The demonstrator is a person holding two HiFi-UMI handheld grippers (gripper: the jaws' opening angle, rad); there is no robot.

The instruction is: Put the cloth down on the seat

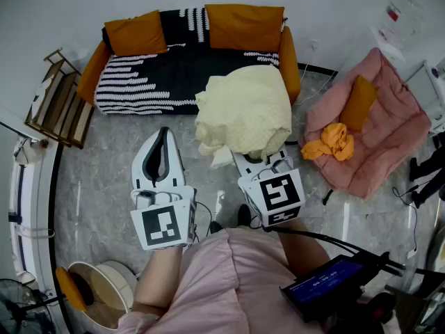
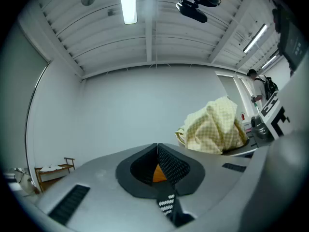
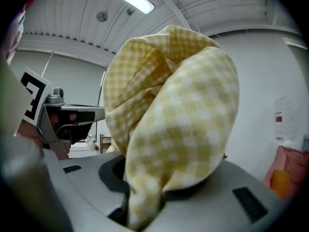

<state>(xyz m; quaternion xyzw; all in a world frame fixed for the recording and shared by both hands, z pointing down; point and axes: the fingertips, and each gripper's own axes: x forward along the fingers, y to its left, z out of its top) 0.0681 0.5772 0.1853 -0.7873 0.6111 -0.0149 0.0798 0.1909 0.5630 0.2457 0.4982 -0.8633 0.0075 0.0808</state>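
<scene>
A pale yellow checked cloth point(image 1: 245, 110) hangs bunched from my right gripper point(image 1: 254, 160), whose jaws are shut on it; the cloth point(image 3: 174, 124) fills the right gripper view. It hovers over the right end of a small sofa seat point(image 1: 167, 78) with black-and-white stripes and orange cushions. My left gripper point(image 1: 163, 132) is held to the left of the cloth, in front of the sofa, with its jaws shut and nothing in them. In the left gripper view the cloth point(image 2: 215, 127) shows at the right.
A pink padded cushion point(image 1: 375, 127) with an orange cloth point(image 1: 332, 141) on it lies at the right. A wooden rack point(image 1: 59, 99) stands left of the sofa. A round cream basket point(image 1: 104, 291) sits at the lower left. Cables and a handheld device point(image 1: 327, 287) are at the lower right.
</scene>
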